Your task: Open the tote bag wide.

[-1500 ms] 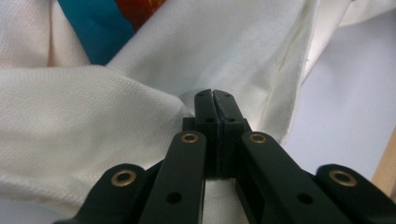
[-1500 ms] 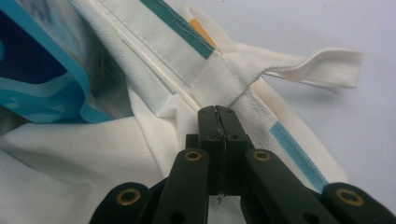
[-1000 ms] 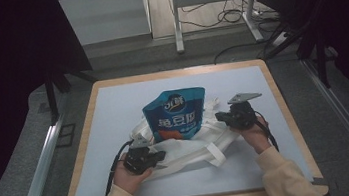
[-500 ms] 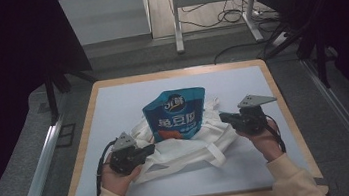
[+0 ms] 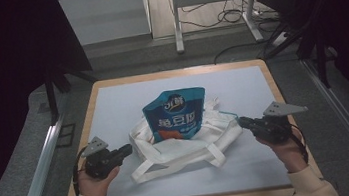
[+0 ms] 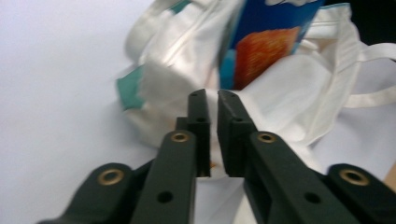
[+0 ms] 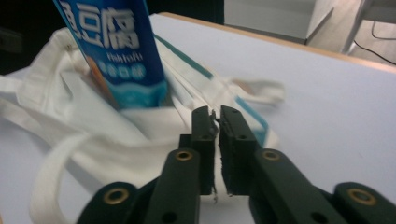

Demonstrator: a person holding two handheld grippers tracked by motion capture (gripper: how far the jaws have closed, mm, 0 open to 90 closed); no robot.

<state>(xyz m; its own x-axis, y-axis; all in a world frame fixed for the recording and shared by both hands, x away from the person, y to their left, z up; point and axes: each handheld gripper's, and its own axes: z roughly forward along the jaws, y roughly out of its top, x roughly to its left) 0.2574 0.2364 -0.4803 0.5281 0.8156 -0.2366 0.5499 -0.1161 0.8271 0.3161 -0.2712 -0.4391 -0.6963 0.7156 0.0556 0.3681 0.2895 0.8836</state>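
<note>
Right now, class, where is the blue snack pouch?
In the high view the blue snack pouch stands mid-table, its lower part inside the white tote bag, between the left gripper and right gripper.

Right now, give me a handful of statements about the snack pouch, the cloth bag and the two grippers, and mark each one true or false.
1. The blue snack pouch stands partly inside the white tote bag. True.
2. The left gripper is clamped on the tote bag's handle. False: its jaws, which have just been opening, stand slightly apart with nothing between them, off the bag's left side.
3. The right gripper holds the pouch. False: it is off the bag's right edge, jaws just opened a little, empty.
4. The tote bag lies on the white table surface. True.
5. The pouch lies flat beside the bag. False: it stands upright in it.
</note>
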